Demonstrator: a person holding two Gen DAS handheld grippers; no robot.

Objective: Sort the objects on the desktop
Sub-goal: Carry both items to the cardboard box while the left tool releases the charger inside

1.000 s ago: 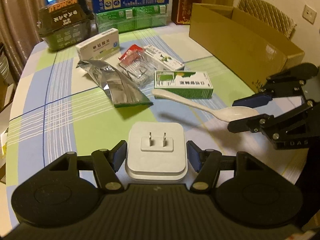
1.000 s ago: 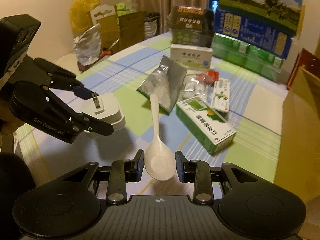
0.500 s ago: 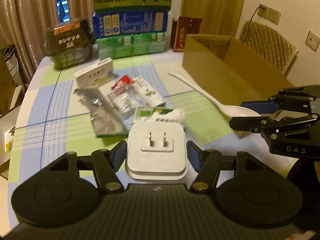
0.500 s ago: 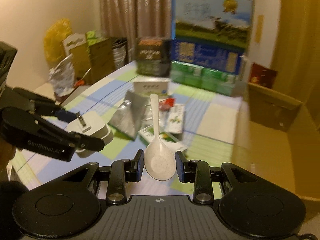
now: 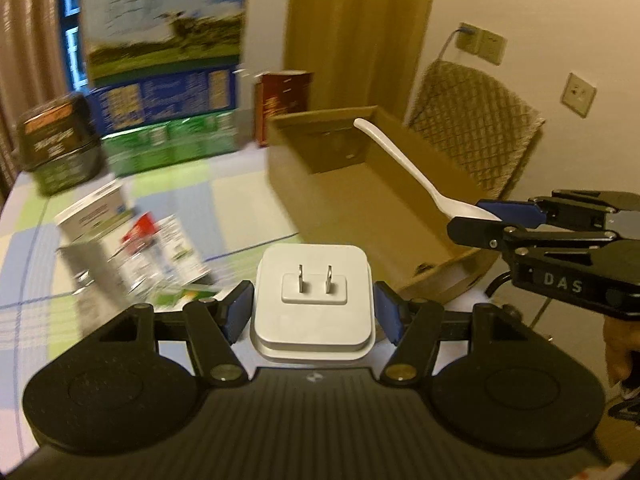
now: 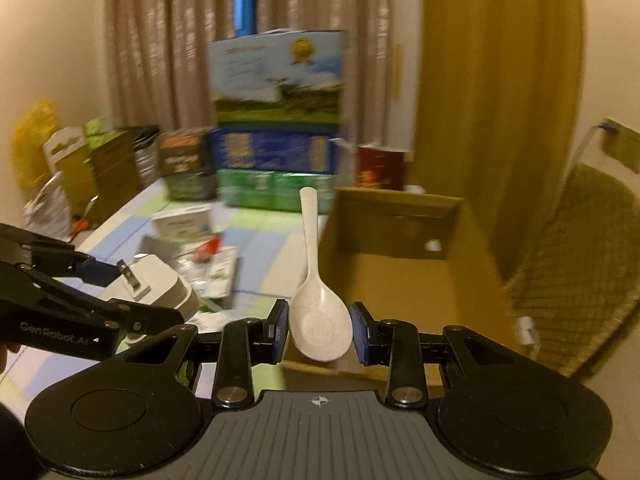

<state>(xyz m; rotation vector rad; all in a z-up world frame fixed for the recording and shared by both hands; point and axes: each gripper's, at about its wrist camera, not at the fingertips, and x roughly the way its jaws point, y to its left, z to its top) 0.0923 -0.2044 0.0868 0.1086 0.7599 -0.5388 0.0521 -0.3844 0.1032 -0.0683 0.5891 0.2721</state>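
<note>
left gripper [image 5: 314, 306]: half open, pads clamped on both sides of the white plug adapter [image 5: 312, 300], prongs facing away from the tool; held in the air
right gripper [image 6: 319, 330]: nearly closed, pinching the bowl of the white spoon [image 6: 320, 312], handle sticking out ahead and up
adapter risk: smooth rounded sides, grip only at two edges; probably slips or twists if swung fast
spoon risk: long handle past the jaws, bowl curved; likely to pivot between the pads or catch the box rim
cardboard box [image 5: 360, 184]: just ahead of both tools, open top, looks like the drop spot; spoon handle over it in left view
collision risk: both tools close side by side heading for one box; may knock each other
medicine boxes [image 5: 132, 232]: ahead-left on the table, blurred, unsorted
release risk: dropping from height may bounce the spoon out
</note>
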